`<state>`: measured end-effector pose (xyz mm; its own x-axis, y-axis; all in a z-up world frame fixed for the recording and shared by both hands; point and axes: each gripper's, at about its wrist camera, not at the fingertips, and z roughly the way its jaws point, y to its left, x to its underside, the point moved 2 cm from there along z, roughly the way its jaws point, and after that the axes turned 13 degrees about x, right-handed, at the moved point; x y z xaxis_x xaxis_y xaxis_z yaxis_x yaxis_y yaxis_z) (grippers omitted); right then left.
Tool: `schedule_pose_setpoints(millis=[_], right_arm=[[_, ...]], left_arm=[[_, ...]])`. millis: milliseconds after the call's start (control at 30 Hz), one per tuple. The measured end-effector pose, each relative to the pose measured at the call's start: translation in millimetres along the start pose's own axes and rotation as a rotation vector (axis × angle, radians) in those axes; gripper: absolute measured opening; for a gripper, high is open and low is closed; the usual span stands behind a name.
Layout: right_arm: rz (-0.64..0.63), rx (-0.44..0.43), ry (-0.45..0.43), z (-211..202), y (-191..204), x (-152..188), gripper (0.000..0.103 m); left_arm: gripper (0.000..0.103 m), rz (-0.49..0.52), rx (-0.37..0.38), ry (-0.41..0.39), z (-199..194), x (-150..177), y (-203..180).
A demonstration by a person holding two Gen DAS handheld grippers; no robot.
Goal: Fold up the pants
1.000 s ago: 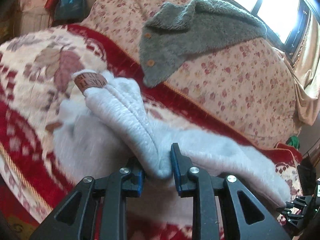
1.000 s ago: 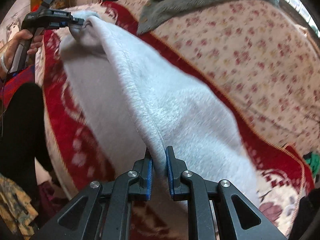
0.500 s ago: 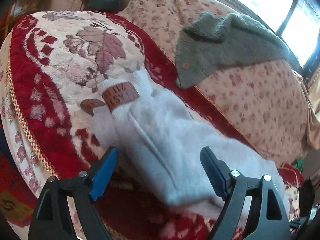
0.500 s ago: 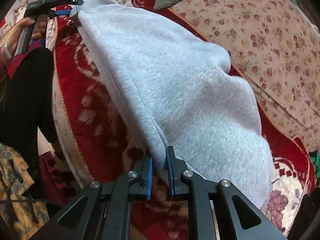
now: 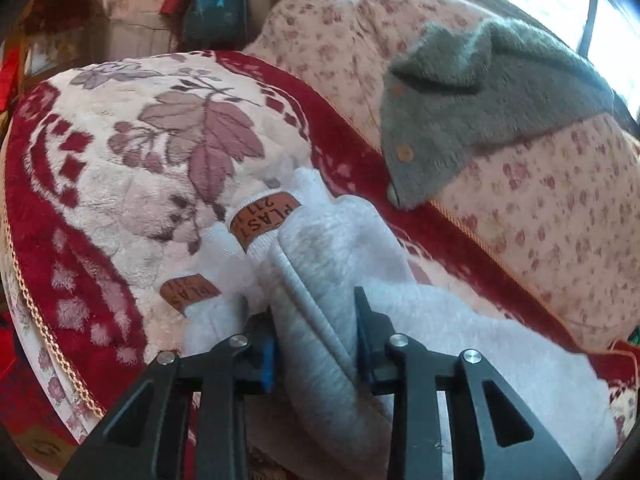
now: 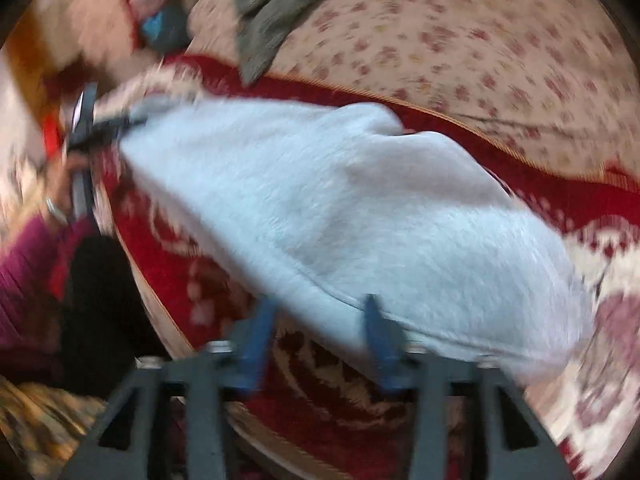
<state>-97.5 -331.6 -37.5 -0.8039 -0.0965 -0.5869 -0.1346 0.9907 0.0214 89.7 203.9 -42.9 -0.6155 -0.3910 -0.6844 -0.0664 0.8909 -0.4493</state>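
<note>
The light grey fleece pants (image 5: 332, 248) lie folded lengthwise on the red and cream blanket (image 5: 120, 168), with two brown labels at the cuffs (image 5: 266, 218). My left gripper (image 5: 314, 340) is shut on a thick bunched fold of the pants near the cuffs. In the blurred right wrist view the pants (image 6: 340, 200) stretch across the blanket, and my right gripper (image 6: 320, 320) is open, its blue pads just off the pants' near hem. The left gripper (image 6: 100, 124) shows at the far end of the pants.
A dark grey fuzzy garment with buttons (image 5: 472, 120) lies on the floral sofa back (image 5: 560, 220). The blanket's corded edge (image 5: 48, 340) drops off at the left. Boxes and a blue bag (image 5: 216, 4) stand behind. The person's leg (image 6: 92, 300) is at the left.
My left gripper opened half a second ago and has now shut again on the pants near the cuffs. My right gripper has let go of the hem and opened, moving fast.
</note>
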Motion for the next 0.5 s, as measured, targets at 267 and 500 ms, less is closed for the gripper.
schedule_pose_setpoints(millis=[267,500], right_arm=[[0.413,0.031,-0.014,-25.3,-83.9,28.9,0.083],[0.793,0.017,0.069,-9.1,-148.0,62.2,0.089]], left_arm=[[0.032,-0.023,-0.041,0.008,-4.8,26.6,18.8],[0.049,-0.019,-0.100,-0.045,-35.1,20.9,10.9]])
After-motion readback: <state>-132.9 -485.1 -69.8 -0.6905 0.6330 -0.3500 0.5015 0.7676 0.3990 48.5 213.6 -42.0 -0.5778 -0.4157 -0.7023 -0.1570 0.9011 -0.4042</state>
